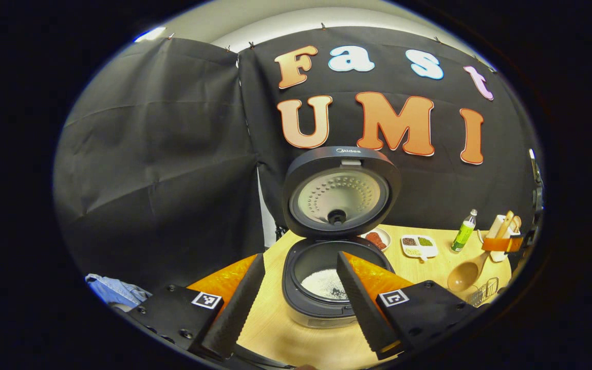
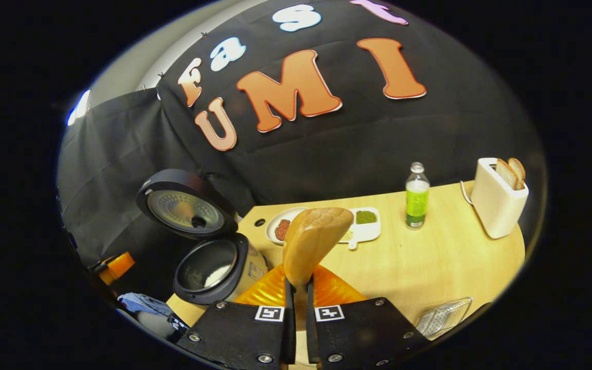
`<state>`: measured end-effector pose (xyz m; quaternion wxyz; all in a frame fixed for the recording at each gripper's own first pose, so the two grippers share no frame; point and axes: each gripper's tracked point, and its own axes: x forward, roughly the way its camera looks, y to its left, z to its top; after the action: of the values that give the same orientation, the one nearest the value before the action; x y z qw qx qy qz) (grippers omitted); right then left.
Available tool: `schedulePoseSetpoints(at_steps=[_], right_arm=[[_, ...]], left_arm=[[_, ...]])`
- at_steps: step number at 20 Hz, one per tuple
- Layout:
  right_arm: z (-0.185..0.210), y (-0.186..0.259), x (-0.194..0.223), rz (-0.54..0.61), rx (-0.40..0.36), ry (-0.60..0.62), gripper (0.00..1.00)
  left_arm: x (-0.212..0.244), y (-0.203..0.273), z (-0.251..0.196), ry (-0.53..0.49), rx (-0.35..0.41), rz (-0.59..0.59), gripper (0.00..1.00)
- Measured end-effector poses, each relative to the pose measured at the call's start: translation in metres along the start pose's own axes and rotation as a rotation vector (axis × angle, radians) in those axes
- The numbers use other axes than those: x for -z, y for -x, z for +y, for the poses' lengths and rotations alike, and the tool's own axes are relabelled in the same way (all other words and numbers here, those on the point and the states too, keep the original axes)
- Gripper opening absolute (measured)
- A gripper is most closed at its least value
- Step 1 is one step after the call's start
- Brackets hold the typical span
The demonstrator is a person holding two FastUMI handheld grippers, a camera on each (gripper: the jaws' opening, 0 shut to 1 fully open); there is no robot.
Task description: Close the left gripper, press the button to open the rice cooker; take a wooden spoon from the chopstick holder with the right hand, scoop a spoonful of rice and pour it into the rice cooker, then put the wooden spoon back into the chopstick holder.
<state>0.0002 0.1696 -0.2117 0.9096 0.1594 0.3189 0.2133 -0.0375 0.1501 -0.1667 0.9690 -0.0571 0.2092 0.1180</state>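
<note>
The rice cooker [image 1: 327,288] stands open, its lid [image 1: 341,192] upright, with white rice in the pot. My left gripper [image 1: 301,257] is open just in front of the pot, with nothing between its fingers. In the right gripper view the cooker [image 2: 208,267] is at the lower left. My right gripper [image 2: 298,281] is shut on the handle of the wooden spoon [image 2: 314,241], whose bowl points up. In the left gripper view the spoon [image 1: 463,277] hangs bowl-down at the far right, and its bowl looks empty. A metal mesh chopstick holder [image 2: 442,316] sits by the table's near edge.
On the wooden table [image 2: 429,262] stand a green bottle [image 2: 417,198], a white toaster [image 2: 496,198] with bread, a divided dish of grains [image 2: 365,226] and a small plate [image 2: 281,227]. Blue cloth [image 1: 116,290] lies low at the left.
</note>
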Motion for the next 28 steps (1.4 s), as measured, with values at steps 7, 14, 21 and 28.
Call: schedulePoseSetpoints(at_steps=[7,14,21,28], right_arm=[[-0.033,0.024,0.030,0.039,0.063,-0.042,0.08],[-0.063,0.054,0.025,-0.001,0.121,-0.096,0.08],[-0.115,0.089,0.004,-0.089,0.189,-0.244,0.08],[-0.180,0.099,0.008,-0.119,0.323,-0.257,0.08]], left_arm=[[-0.011,-0.003,-0.033,-0.047,0.049,-0.020,0.95],[-0.009,-0.002,-0.067,-0.084,0.116,-0.017,0.95],[-0.014,-0.001,-0.114,-0.110,0.194,-0.025,0.90],[-0.018,0.007,-0.136,-0.128,0.210,-0.034,0.90]])
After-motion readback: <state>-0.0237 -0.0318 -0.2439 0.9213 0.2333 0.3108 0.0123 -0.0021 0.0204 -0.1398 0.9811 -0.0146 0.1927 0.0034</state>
